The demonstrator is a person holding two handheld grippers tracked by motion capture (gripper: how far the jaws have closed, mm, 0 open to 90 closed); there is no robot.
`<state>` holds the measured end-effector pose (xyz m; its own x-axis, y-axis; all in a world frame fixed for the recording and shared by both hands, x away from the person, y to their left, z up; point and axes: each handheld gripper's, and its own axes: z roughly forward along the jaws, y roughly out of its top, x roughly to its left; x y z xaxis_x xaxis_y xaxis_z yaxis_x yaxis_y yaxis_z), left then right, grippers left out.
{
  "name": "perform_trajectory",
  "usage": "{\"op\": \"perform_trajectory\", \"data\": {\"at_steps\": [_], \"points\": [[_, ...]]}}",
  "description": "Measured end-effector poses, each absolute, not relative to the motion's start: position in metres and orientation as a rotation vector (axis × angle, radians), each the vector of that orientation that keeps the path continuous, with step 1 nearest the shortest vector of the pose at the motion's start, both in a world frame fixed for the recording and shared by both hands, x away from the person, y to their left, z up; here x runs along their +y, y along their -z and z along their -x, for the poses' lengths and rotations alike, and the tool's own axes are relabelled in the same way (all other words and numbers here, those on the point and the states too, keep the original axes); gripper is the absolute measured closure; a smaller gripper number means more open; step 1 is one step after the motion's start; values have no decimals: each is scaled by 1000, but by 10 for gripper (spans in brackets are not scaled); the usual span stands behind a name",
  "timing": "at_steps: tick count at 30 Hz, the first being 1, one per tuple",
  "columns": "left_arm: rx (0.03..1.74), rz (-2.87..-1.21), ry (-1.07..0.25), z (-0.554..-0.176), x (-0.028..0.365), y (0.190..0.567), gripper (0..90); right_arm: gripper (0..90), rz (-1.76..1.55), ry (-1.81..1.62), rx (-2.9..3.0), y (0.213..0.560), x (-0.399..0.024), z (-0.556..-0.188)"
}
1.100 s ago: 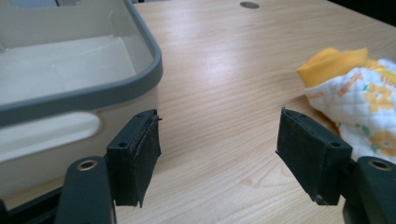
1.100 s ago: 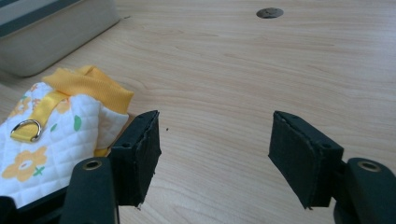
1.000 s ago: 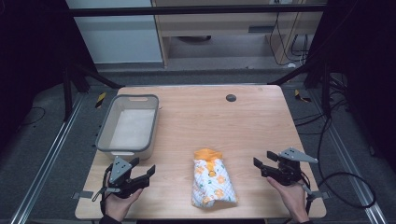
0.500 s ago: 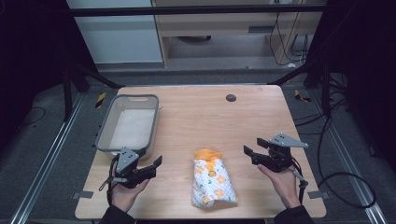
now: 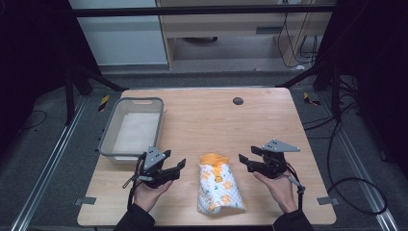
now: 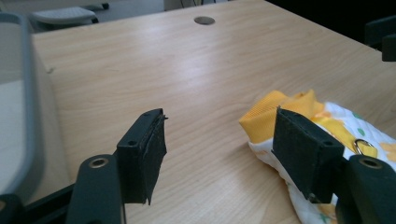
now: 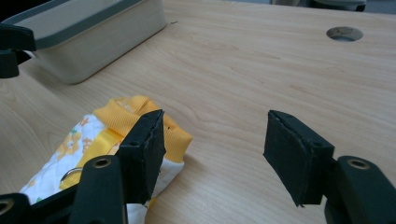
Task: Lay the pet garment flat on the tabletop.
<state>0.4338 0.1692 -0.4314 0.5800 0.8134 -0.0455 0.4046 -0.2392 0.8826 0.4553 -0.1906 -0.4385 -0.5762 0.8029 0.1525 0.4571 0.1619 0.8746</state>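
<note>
A white fabric pouch [image 5: 219, 187] with an orange print and a yellow band at its top lies near the table's front edge. My left gripper [image 5: 179, 168] sits just left of it, jaws pointing at the yellow band [image 6: 266, 112]. My right gripper [image 5: 244, 162] sits just right of it. The left gripper [image 6: 219, 121] is open over bare wood, with the pouch behind its right jaw. The right gripper [image 7: 215, 119] is also open, with the pouch [image 7: 121, 109] behind its left jaw. Both pairs of jaws have just been closing a little, with nothing between them.
A grey plastic bin [image 5: 108, 139] stands at the table's left, close behind my left hand; its rim [image 6: 28, 93] and wall [image 7: 93, 37] show in both gripper views. A round cable hole [image 5: 237, 100] sits at the back middle. Cables trail on the floor at the right.
Both hands have moved inward and forward from the front corners, closing in on the pouch from either side. The pouch and bin have not moved.
</note>
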Motion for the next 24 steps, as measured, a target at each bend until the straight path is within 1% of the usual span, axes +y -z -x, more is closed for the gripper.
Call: {"op": "perform_trajectory", "data": {"at_steps": [7, 12, 20, 24], "points": [[989, -1911, -453, -436, 155, 443, 373, 399, -1196, -1349, 2172, 451, -183, -453], [976, -1953, -418, -436, 145, 451, 395, 416, -1178, -1339, 2224, 457, -173, -452], [961, -2011, -335, -436, 129, 462, 450, 474, -1157, -1349, 2297, 463, -162, -451], [946, -2043, -311, -435, 121, 466, 493, 513, -1158, -1356, 2337, 467, -157, -450]]}}
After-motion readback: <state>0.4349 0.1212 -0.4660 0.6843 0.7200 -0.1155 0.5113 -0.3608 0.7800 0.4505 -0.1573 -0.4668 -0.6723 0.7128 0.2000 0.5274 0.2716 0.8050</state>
